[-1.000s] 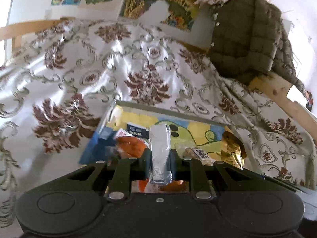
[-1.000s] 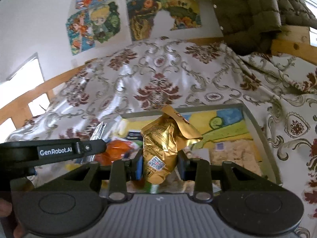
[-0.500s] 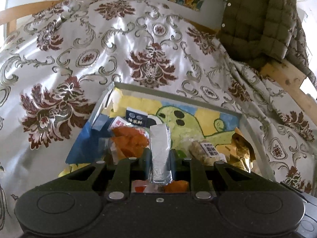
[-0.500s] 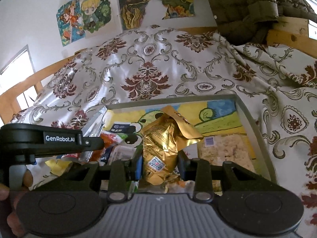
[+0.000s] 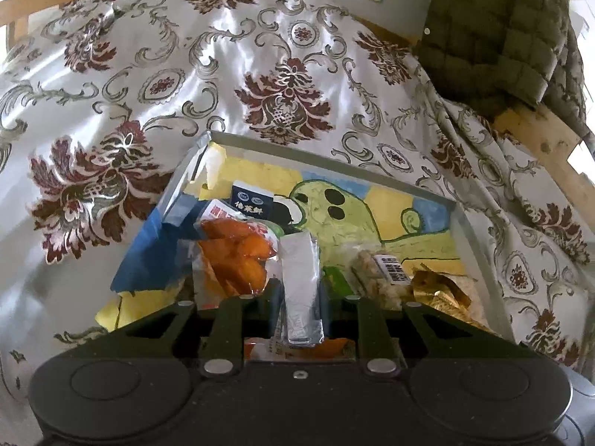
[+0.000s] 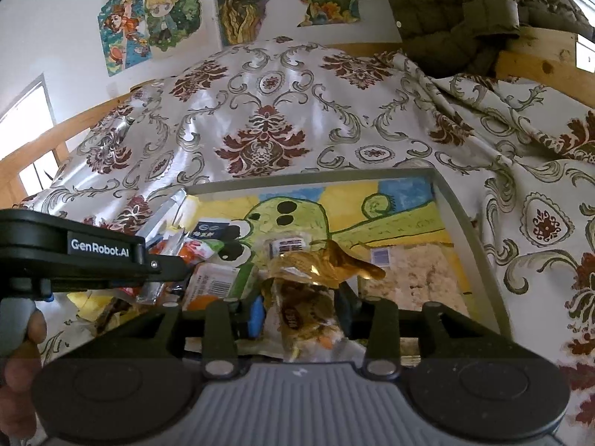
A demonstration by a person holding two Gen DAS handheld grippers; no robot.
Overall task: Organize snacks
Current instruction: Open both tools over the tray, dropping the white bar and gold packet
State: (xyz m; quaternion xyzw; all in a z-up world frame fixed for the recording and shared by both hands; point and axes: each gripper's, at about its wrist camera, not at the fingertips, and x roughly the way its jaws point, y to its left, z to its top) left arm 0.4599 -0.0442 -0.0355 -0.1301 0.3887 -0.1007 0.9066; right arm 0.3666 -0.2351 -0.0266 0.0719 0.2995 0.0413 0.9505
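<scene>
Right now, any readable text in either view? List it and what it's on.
"GenRobot.AI": side of the left tool.
Dark blue packet: Chinese characters, too small to read surely.
Barcode labels: digits too small.
Gold packet: print blurred.
Silver packet: no text visible.

Both cameras ride on handheld tongs, tilted down and forward, close over the tray on the bed. Left view sits toward the tray's left side, right view toward its right; both share tray, bedspread, hanging jacket.

silver packet, gold packet, maroon-floral bedspread
</scene>
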